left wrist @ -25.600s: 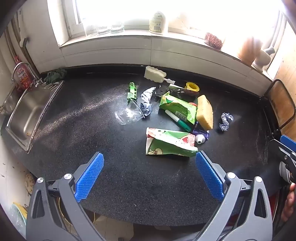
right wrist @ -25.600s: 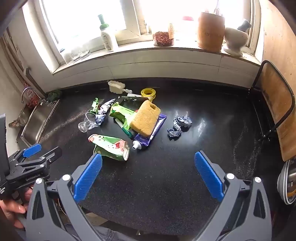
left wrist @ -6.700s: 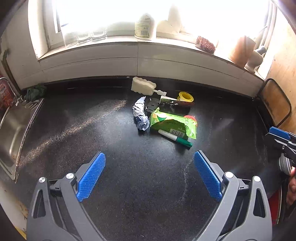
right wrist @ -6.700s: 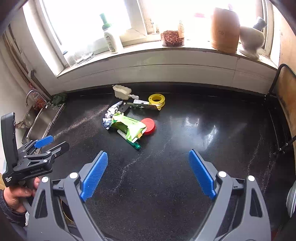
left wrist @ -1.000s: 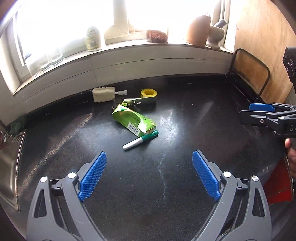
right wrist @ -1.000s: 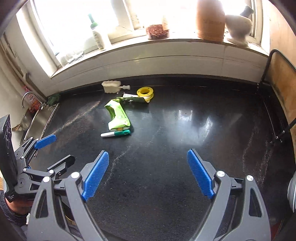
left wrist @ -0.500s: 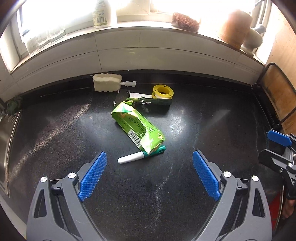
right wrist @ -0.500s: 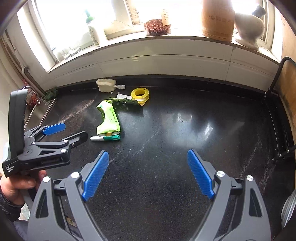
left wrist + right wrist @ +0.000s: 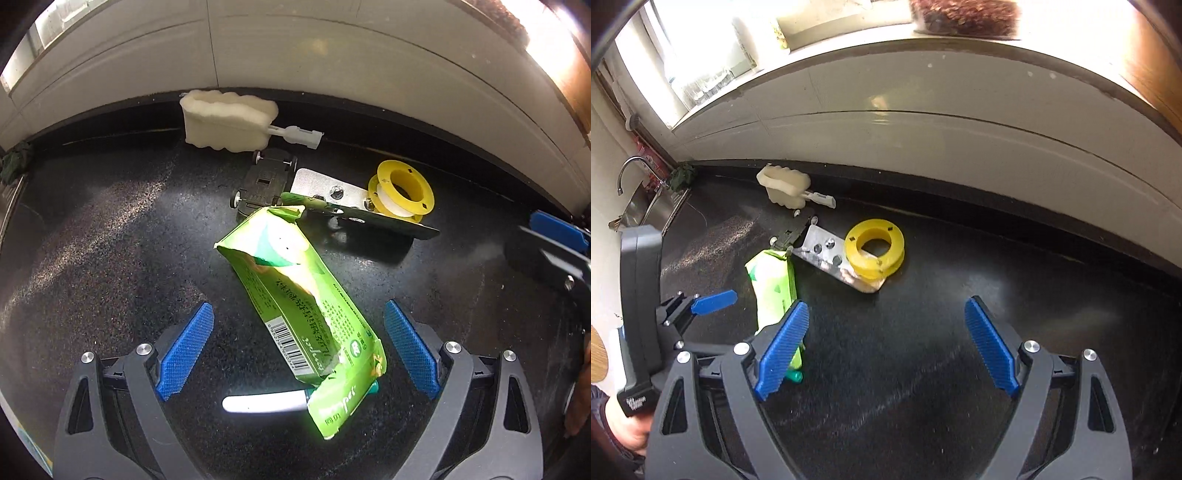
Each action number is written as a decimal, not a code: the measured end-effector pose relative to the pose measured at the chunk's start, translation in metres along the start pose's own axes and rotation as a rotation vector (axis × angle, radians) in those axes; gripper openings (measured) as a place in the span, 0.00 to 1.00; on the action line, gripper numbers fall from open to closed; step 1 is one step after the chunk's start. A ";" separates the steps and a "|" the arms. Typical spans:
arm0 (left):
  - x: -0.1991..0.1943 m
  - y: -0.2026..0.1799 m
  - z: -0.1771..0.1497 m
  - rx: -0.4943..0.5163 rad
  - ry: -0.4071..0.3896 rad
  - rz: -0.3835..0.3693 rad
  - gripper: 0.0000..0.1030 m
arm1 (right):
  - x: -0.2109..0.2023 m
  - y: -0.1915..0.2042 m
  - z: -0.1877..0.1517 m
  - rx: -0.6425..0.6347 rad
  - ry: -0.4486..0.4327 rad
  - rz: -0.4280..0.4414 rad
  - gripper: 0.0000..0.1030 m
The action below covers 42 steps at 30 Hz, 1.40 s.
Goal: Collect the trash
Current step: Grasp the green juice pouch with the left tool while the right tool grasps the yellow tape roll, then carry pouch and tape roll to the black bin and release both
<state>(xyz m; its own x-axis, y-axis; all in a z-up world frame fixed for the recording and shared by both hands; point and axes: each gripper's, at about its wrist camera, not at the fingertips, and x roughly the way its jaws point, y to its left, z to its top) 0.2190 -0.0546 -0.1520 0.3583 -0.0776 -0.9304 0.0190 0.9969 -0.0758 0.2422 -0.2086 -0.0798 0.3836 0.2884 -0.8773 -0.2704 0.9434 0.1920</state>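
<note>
Left hand-held gripper (image 9: 295,350) is hanging wide open over the bench (image 9: 110,240), green carton (image 9: 299,306) lying flat between its pads, touching neither. A marker (image 9: 266,402) is sticking out from under the carton's near end toward 9 o'clock. Right hand-held gripper (image 9: 886,347) is gaping open, empty. Yellow spool (image 9: 874,248) is sitting at its 12 o'clock.

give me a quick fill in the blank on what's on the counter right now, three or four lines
1. The left tool is open, and the ____ carton lies between its fingers.
2. The spool near the wall is ____ in colour.
3. The carton's lower end lies on top of a ____.
4. The right tool holds ____.

Missing words: green; yellow; marker; nothing
</note>
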 end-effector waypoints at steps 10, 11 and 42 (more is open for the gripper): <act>0.017 0.011 0.004 -0.045 0.033 -0.072 0.59 | 0.085 0.006 0.034 -0.031 0.116 0.020 0.68; 0.016 0.012 0.004 -0.046 0.033 -0.080 0.56 | 0.087 0.006 0.033 -0.037 0.122 0.011 0.66; -0.131 0.035 -0.109 0.023 -0.120 -0.051 0.30 | -0.086 0.069 -0.129 -0.083 -0.021 -0.045 0.52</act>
<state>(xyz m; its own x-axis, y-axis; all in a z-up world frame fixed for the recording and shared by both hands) 0.0706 -0.0106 -0.0715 0.4656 -0.1274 -0.8758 0.0607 0.9918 -0.1121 0.0767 -0.1897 -0.0479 0.4156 0.2505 -0.8744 -0.3246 0.9389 0.1147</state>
